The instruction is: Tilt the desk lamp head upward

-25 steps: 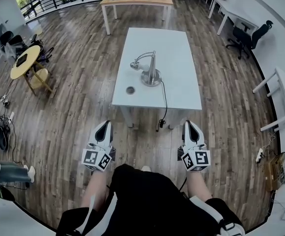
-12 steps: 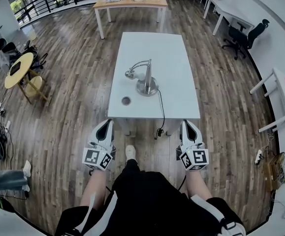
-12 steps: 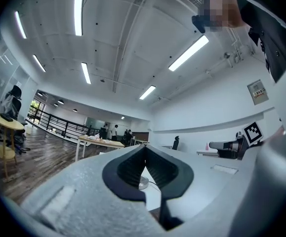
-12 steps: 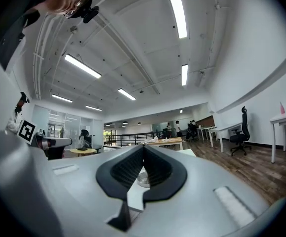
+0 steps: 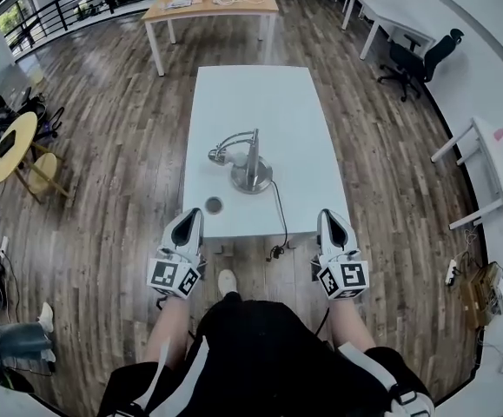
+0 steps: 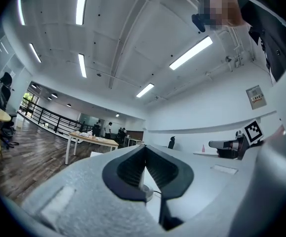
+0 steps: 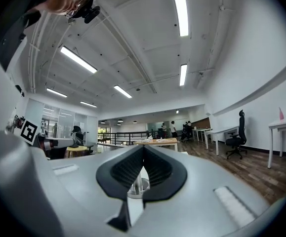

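Head view: we held our left gripper (image 5: 192, 216) and right gripper (image 5: 328, 216) closed and empty near the white table (image 5: 260, 94) bearing the desk lamp (image 5: 251, 170).

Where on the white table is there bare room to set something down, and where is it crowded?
The far half of the table, beyond the lamp, is bare; so is the strip right of its base. Crowded: the near part, with the lamp head, a small disc and the cord running off the near edge.
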### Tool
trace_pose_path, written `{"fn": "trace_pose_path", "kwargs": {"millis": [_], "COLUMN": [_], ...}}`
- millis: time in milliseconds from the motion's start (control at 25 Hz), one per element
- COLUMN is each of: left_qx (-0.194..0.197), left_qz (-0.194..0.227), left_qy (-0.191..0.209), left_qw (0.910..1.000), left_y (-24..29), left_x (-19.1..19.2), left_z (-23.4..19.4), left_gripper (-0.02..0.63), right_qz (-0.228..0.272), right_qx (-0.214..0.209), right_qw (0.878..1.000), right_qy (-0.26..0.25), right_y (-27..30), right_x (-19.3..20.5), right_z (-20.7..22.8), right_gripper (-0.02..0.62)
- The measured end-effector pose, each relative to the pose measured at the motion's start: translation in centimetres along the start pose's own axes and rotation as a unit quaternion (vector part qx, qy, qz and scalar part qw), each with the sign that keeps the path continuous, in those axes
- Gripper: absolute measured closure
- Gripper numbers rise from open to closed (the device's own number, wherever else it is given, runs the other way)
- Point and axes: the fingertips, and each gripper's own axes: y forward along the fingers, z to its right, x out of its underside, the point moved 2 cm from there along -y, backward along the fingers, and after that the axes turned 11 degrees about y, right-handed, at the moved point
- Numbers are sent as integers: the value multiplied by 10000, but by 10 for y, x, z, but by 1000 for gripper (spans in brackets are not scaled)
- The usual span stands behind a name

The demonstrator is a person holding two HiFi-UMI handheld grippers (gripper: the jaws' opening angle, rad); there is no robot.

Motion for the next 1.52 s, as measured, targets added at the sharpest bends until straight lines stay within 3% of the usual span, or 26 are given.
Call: {"fn": "trace_pose_path", "kwargs": {"millis": [560,960,1160,1320,1400,1520], "left_qx": [327,696,858,950,1129,1253], "left_qz": [-316,-559,-782,-908,-1110,-1345], "left_qy": [-82,16,-20,-423,-561,-560], "left_qw": [9989,9960,9932,9904,9858,9814], "left_y": [66,93,104,117,124,130], "left_x": [35,56,72,86,97,109], "left_z": [-54,-63,-55,-44,-34,-21], "left_gripper": [606,606,606,606,604,555], "right_qz": [-254,-537,-803,-1171,-1362,-1575], "right_qx": [140,212,-110,-369,-577,-783], "right_qw": [9996,9983,9967,9924,9890,9844], "right_qy": [11,71,47,-37,-6,44], "right_y": [85,121,132,143,150,156], "right_x": [24,53,71,95,108,125], "right_z": [-3,-7,-13,-15,-17,-16], "right_gripper": [591,591,567,549,509,488]}}
